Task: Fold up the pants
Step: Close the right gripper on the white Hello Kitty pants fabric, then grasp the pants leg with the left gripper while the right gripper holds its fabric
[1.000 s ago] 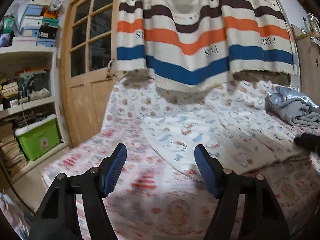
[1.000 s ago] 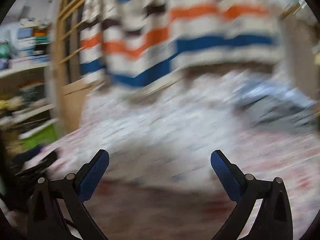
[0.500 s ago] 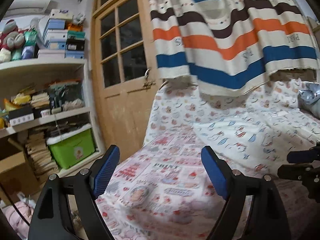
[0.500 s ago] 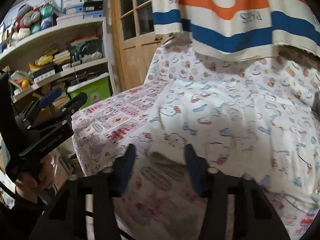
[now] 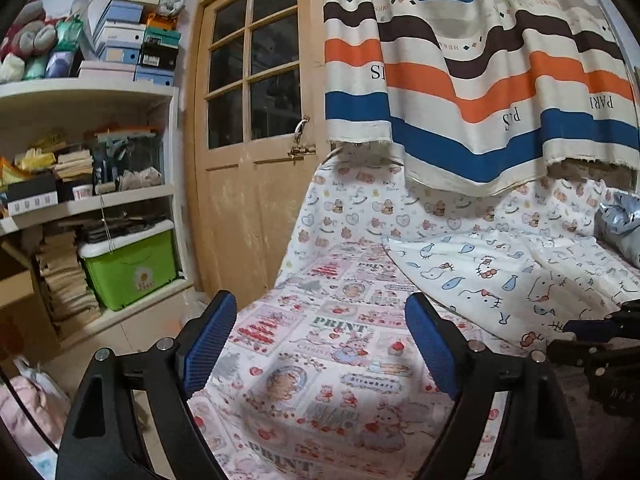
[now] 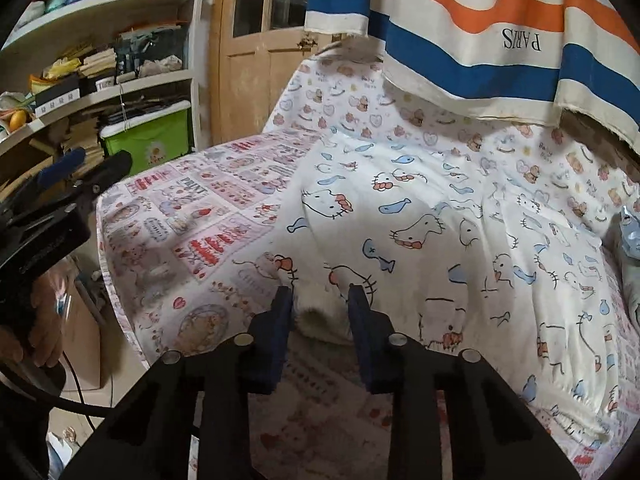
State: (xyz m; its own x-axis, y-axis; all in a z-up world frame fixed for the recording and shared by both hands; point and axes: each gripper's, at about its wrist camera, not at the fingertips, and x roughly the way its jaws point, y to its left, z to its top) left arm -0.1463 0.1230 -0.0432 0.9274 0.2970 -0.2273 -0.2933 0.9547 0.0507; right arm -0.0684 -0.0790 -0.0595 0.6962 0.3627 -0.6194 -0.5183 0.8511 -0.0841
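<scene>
Pants [image 6: 460, 240], white cat print, spread on bed [image 5: 320, 360]; right gripper [image 6: 320, 304] fingers closing around their near hem; left gripper [image 5: 316, 344] spread, empty.

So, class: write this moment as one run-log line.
step: grasping pants | right gripper: closing, pants edge between pads | left gripper: open, empty, over sheet

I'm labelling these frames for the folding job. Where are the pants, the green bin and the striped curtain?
pants [image 6: 460, 240]: right wrist view, middle of the cat-print fabric.
green bin [image 5: 132, 268]: left wrist view, front wall.
striped curtain [image 5: 480, 80]: left wrist view, orange stripe at mid-cloth.
</scene>
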